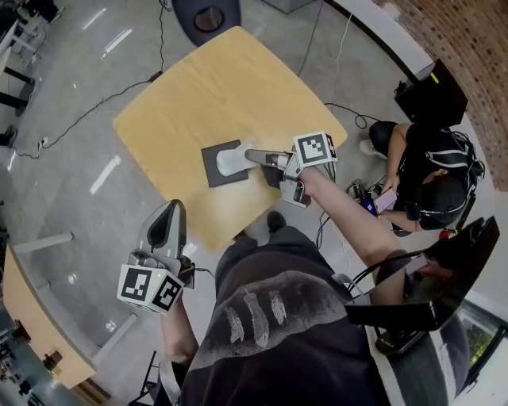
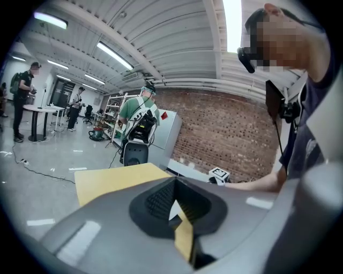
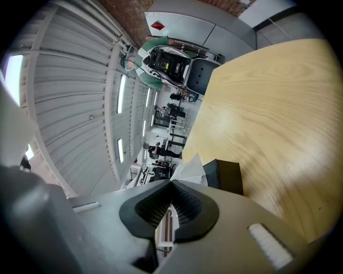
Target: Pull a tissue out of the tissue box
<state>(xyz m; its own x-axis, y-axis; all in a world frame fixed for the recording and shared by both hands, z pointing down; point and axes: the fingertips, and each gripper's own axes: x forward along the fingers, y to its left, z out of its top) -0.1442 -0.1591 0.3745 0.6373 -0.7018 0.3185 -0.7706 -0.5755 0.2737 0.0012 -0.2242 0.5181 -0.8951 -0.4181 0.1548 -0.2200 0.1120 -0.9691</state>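
Observation:
A black tissue box (image 1: 213, 168) lies on the wooden table (image 1: 198, 87), with a white tissue (image 1: 228, 158) standing out of its top. My right gripper (image 1: 248, 153) reaches in from the right and is shut, its tips meeting on the tissue's near edge. In the right gripper view the tissue (image 3: 191, 168) rises just past the closed tips of the right gripper (image 3: 171, 183), beside the box (image 3: 224, 175). My left gripper (image 1: 170, 209) hangs off the table's near corner, shut and empty. In its own view the left gripper (image 2: 174, 184) points across the table (image 2: 112, 181).
A person (image 1: 425, 170) crouches on the floor to the right of the table among cables. A chair base (image 1: 208, 16) stands beyond the far corner. Another tabletop (image 1: 32, 317) lies at the lower left. A black case (image 1: 432, 95) sits near the brick wall.

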